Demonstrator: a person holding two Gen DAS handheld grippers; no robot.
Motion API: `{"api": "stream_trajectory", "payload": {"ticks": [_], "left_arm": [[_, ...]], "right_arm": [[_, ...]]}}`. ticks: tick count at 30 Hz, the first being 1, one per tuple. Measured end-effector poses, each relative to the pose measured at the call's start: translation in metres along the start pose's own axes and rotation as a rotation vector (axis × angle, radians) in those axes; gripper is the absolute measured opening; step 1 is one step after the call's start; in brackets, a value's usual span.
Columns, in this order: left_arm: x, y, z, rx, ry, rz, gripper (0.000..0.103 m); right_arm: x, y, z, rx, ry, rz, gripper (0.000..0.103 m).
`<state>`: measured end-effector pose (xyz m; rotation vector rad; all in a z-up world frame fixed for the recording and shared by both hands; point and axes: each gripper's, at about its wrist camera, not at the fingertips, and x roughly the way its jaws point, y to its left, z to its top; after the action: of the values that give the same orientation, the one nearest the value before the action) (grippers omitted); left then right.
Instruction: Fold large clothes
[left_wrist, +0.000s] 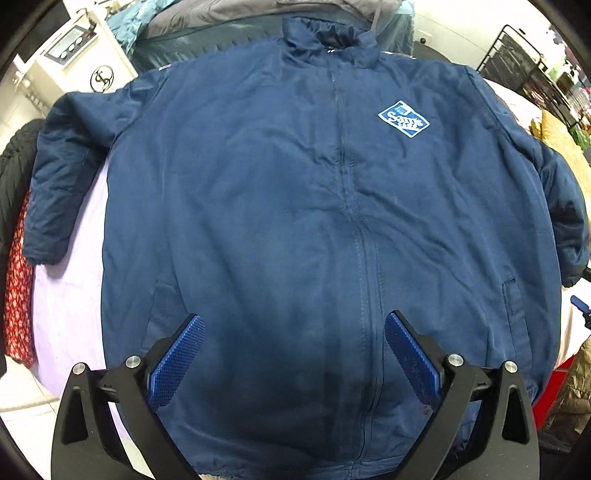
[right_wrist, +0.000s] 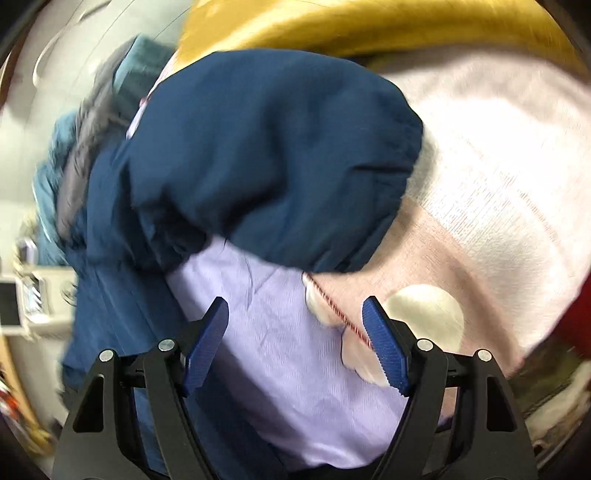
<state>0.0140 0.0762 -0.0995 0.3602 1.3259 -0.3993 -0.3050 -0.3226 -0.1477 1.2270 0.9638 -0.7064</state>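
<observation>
A large navy zip-up jacket (left_wrist: 280, 206) with a white and blue chest logo (left_wrist: 404, 119) lies front-up and spread flat on a lilac sheet (left_wrist: 70, 295), collar at the far end. My left gripper (left_wrist: 295, 325) is open and empty, hovering above the jacket's hem near the zip. In the right wrist view, the jacket's right sleeve cuff (right_wrist: 280, 162) lies bunched on the lilac sheet (right_wrist: 295, 362). My right gripper (right_wrist: 295, 314) is open and empty, just short of the cuff.
Other clothes are piled beyond the collar (left_wrist: 229, 18). A red patterned garment (left_wrist: 18, 295) hangs at the left edge. A pink and white blanket (right_wrist: 480, 184) and a mustard garment (right_wrist: 369, 26) lie to the right. A black wire rack (left_wrist: 524, 62) stands far right.
</observation>
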Motion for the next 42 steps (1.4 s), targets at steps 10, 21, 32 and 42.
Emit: {"api": "stream_trajectory", "payload": {"ticks": [10,21,32,42], "left_arm": [[0.005,0.005,0.0,-0.009,0.021,0.04,0.096],[0.007,-0.007,0.0,0.035,0.028,0.03,0.096],[0.009,-0.012,-0.003,0.051,0.043,0.03,0.096],[0.007,-0.007,0.002,0.027,0.041,0.043,0.096]], "right_arm": [[0.034,-0.048,0.016,0.332,-0.003,0.247,0.076],[-0.027,0.012,0.018,0.01,-0.118,0.155,0.018],[-0.21,0.087,0.059,-0.388,-0.536,0.111,0.014],[-0.16,-0.001,0.163,-0.146,-0.419,-0.066,0.018]]}}
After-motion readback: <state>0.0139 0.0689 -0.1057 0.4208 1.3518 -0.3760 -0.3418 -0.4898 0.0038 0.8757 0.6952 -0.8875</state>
